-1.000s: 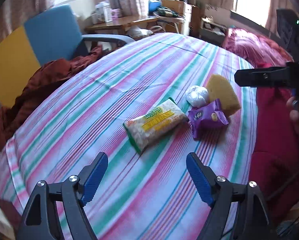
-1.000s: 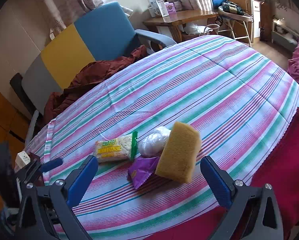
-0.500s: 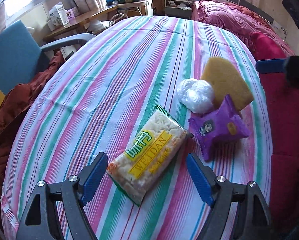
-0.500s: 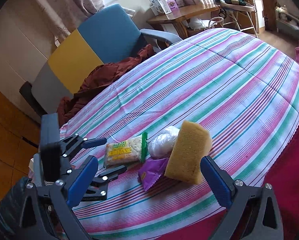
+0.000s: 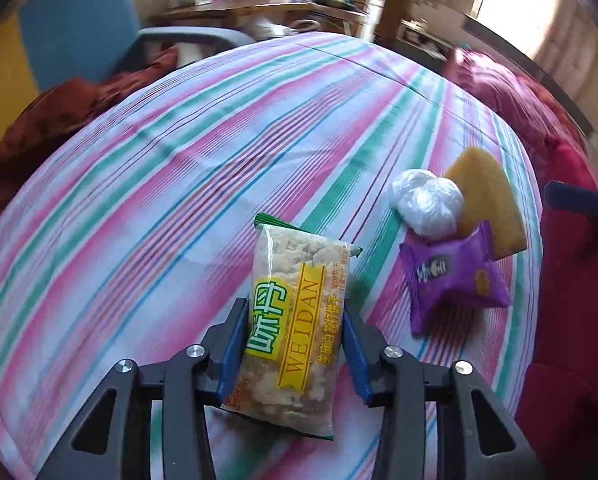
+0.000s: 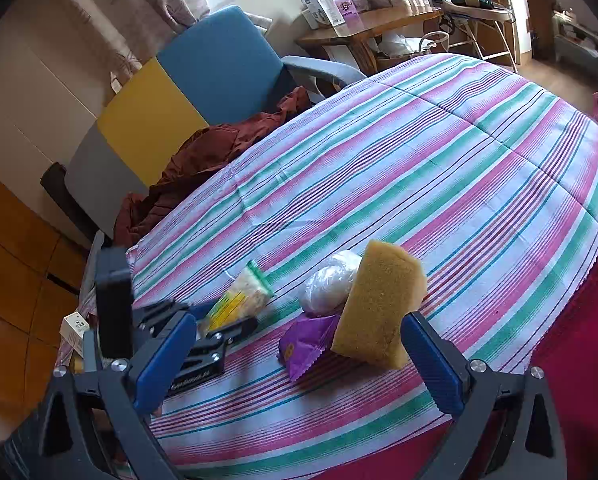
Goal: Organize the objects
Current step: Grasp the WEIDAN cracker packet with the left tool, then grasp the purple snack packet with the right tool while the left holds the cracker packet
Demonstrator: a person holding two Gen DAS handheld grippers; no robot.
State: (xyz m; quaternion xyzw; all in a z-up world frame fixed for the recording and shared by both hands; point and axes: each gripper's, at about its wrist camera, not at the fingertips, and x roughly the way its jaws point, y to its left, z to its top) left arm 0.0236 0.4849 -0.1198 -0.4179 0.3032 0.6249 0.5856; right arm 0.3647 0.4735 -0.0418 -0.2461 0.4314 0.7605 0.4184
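My left gripper (image 5: 295, 344) has the cracker packet (image 5: 295, 320) between its fingers. To its right lie the snack pouch (image 5: 455, 280), the plastic ball (image 5: 427, 202) and the sponge (image 5: 487, 200), clustered on the bedspread (image 5: 219, 140).

Both tools share one build. The left gripper (image 5: 295, 344) has black plastic arms with triangular cut-outs, each carrying two round silver screws, and flat blue pads (image 5: 232, 350) on the inner faces of its fingers. Seen from the right wrist camera, the left gripper (image 6: 219, 326) shows a tall black rectangular block at its rear and faint pale lettering on its black underside, too blurred to read. The right gripper (image 6: 295, 356) has the same black triangular frame, silver screws beside each blue pad (image 6: 163, 362), and ribbed blue surfaces.
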